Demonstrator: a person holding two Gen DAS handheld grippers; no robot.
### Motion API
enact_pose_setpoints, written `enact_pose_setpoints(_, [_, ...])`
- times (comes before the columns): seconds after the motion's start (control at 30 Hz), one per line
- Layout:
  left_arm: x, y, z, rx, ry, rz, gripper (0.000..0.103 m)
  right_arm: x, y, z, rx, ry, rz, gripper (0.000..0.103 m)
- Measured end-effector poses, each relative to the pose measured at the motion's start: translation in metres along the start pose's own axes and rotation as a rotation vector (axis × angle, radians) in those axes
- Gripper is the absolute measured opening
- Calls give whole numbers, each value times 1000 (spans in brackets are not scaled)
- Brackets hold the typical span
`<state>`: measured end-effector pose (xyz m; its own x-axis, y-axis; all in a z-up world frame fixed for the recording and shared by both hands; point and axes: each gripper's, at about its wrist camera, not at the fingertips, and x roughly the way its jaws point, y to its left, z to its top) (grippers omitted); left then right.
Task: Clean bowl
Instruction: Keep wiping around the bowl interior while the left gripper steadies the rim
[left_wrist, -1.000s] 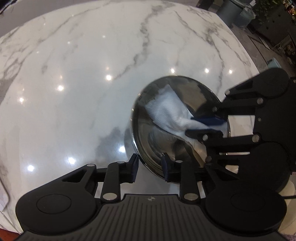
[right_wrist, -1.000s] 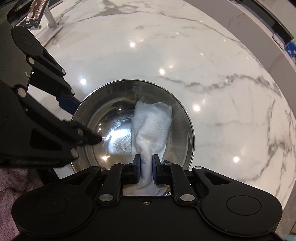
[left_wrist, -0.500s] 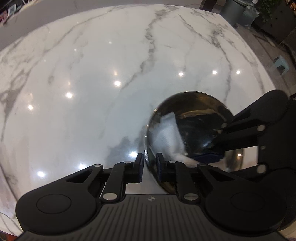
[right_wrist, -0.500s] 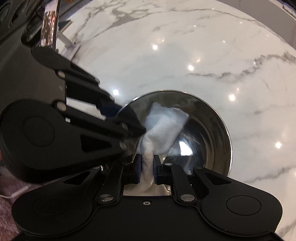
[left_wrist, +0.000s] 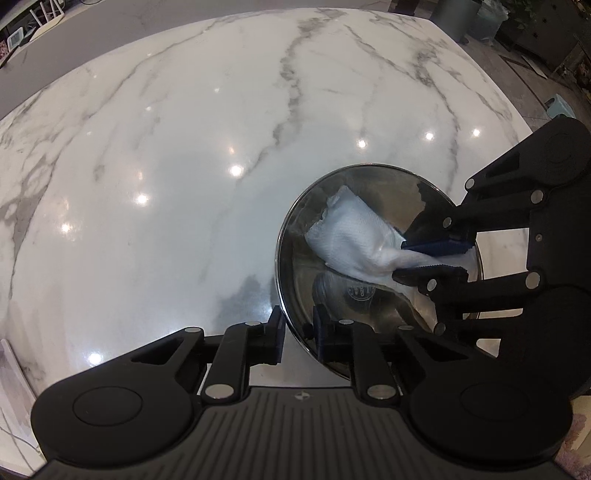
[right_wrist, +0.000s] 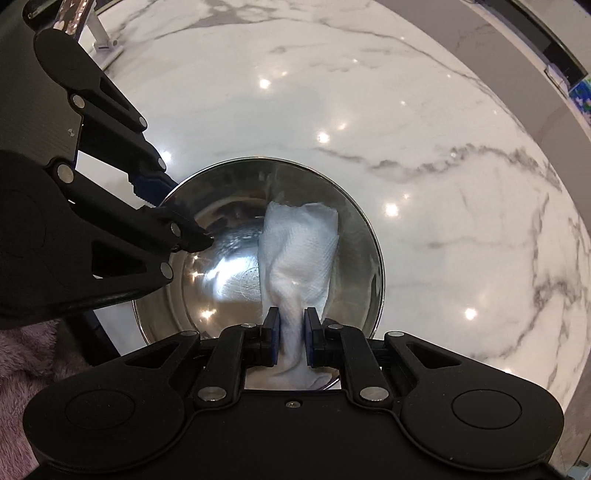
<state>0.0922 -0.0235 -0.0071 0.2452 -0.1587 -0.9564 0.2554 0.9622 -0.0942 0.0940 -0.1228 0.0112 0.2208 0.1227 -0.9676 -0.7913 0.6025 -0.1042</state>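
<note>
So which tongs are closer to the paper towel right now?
Right. The right tongs are clamped on the paper towel inside the steel bowl; the left tongs pinch the bowl's rim, apart from it.

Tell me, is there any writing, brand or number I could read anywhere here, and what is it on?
None can be read.
Stamp in the bottom of the steel bowl: a round embossed mark, too blurred to read.
Small emblem on the left gripper, on its ribbed body: a symbol, no letters.
The paper towel, the right gripper and the marble table carry no text.
</note>
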Motion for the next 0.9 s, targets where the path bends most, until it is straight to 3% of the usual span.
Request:
enact_pose_setpoints(0.13, [0,0,-3,-45,13,-21,17,0,-4,-1,21,-7,14,11])
enact_pose_setpoints(0.2, [1,1,-7,-72,48,-76,29,-1,-6,-2,33,-9,23,11])
enact_pose_setpoints(0.33, [3,2,-11,-98,62,-114,32,-1,-8,-3,37,-11,32,11])
enact_pose_setpoints(0.67, [-1,7,-9,-87,12,-86,19,-3,-7,-10,50,0,52,12])
enact_pose_setpoints(0.9, [0,9,-5,-89,10,-76,15,3,1,-5,74,-52,223,12])
